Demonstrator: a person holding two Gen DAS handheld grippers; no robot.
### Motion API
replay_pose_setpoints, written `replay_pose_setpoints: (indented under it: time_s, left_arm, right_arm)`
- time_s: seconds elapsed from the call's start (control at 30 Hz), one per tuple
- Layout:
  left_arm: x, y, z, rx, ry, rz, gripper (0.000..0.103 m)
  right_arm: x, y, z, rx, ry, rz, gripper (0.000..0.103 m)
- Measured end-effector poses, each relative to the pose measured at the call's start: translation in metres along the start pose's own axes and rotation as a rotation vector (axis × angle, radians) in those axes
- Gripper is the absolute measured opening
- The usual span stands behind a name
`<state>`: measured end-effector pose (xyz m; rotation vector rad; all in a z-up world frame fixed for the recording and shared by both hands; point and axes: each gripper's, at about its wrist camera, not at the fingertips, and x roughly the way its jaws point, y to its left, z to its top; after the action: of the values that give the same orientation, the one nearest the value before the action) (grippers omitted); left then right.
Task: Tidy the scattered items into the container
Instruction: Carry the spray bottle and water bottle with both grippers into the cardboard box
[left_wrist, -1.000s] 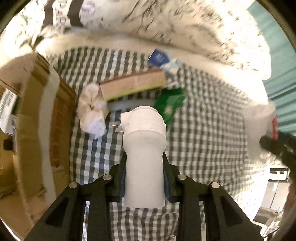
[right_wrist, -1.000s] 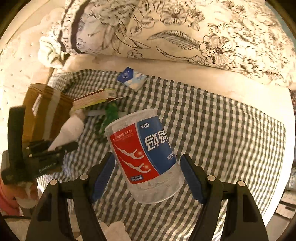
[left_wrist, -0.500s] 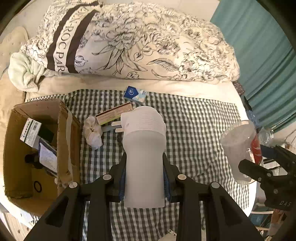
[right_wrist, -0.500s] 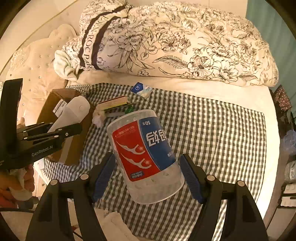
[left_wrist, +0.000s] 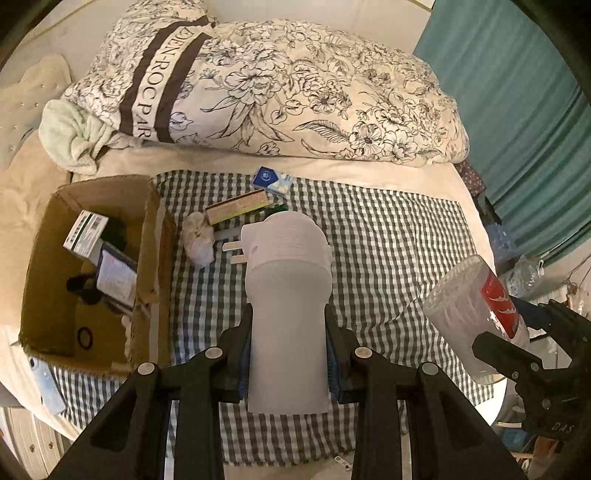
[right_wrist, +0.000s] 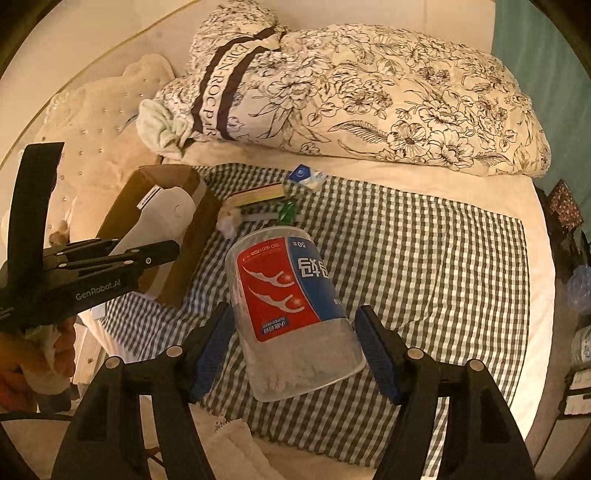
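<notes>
A floral duvet lies at the far side, a teal curtain to the right.

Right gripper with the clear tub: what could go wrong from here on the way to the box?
1. The tub sits tilted in the right gripper, whose jaws have just been closing; a gap shows beside each blue pad, so it may slip.
2. The left gripper, clamping the white plug-in device, hovers nearer the cardboard box; both heading there could collide.
3. The box already holds things, so the tub may land crooked.
</notes>
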<state>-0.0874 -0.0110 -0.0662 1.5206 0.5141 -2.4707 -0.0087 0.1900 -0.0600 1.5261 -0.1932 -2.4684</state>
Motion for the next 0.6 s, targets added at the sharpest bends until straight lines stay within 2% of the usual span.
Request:
replay_pose_setpoints:
  time_s: [0.37, 0.6]
  left_arm:
    - [-0.021, 0.032, -0.015, -0.028, -0.022, 0.024, 0.032]
    - [-0.032, 0.072, -0.01, -0.046, -0.051, 0.01, 0.032]
  right_arm:
    - [0.001, 0.032, -0.004, -0.033, -0.005, 0.045, 0.067]
    - [0.0, 0.07, 0.01, -0.054, -0.033, 0.032, 0.067]
